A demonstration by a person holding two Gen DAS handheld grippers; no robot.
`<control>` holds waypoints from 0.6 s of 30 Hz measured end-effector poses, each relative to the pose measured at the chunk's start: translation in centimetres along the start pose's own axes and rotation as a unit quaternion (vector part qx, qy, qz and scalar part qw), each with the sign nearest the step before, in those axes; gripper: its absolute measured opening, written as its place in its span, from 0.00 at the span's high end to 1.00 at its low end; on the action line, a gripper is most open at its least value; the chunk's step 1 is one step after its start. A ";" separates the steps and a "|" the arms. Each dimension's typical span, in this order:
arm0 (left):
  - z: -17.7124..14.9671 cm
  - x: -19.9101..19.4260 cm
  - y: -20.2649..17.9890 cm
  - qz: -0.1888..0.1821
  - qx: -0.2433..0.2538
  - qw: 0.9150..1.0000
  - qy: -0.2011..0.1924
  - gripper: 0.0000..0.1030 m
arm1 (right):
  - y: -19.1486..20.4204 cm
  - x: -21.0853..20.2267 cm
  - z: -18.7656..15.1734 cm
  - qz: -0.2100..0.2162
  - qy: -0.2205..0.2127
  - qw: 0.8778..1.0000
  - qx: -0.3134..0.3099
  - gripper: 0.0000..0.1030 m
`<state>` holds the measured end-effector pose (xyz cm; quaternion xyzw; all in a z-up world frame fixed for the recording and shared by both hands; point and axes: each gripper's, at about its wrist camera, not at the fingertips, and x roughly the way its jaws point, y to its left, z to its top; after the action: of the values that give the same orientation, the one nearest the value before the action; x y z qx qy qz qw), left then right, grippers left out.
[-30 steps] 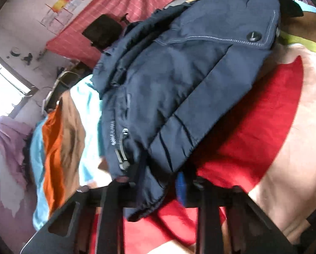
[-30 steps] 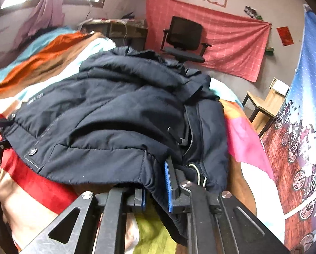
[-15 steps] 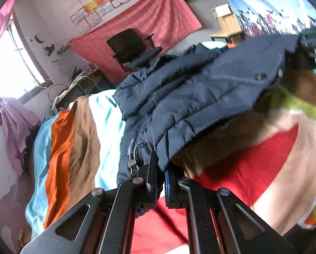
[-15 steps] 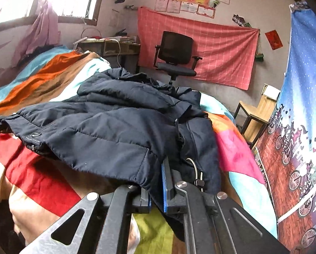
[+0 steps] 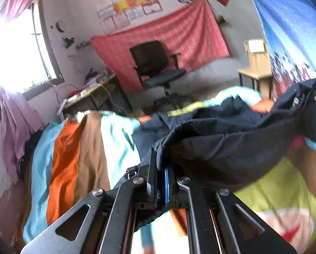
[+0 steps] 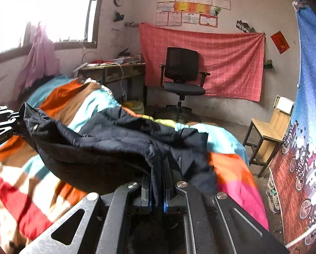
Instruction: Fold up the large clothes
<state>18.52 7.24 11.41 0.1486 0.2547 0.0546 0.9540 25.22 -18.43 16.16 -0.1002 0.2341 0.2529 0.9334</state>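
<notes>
A dark navy padded jacket (image 5: 225,144) hangs stretched between my two grippers above a striped bedspread (image 5: 64,169). My left gripper (image 5: 160,169) is shut on one edge of the jacket. My right gripper (image 6: 158,175) is shut on the opposite edge of the jacket (image 6: 107,148). In the right wrist view the left gripper (image 6: 13,119) shows at the far left, holding the jacket's other end. The jacket sags in the middle and its far part still rests on the bed.
The bed carries a many-coloured striped cover (image 6: 77,99). Beyond it stand a black office chair (image 6: 182,76), a cluttered desk (image 6: 113,67) under the window and a wooden chair (image 6: 266,131). A blue patterned cloth (image 6: 306,127) hangs at the right.
Both grippers have risen and moved forward, lifting the jacket's near edge off the bed. The left gripper closed on the jacket's edge. The views now look level across the room.
</notes>
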 end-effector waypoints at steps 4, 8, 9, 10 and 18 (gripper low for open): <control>4.3 3.8 1.5 0.013 -0.020 0.999 -0.026 0.97 | -1.7 4.0 4.3 -0.006 0.007 1.000 0.004 0.94; 7.3 7.7 2.9 0.017 -0.033 0.999 -0.018 0.97 | -2.9 8.7 7.3 -0.013 0.024 1.000 0.005 0.94; 8.0 8.9 3.1 0.020 -0.031 0.999 -0.015 0.97 | -3.2 10.3 8.0 -0.014 0.030 0.999 0.004 0.94; 8.5 9.9 3.2 0.024 -0.027 0.999 -0.012 0.97 | -3.5 11.4 8.5 -0.016 0.033 0.999 0.002 0.94; 9.7 17.1 4.1 0.041 -0.034 0.999 0.003 0.97 | -4.8 19.6 10.8 -0.033 0.061 0.998 0.007 0.94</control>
<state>38.04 11.77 12.70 0.1257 0.2497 0.1024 0.9547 46.88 -10.88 16.34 -0.1165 0.2889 0.2136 0.9259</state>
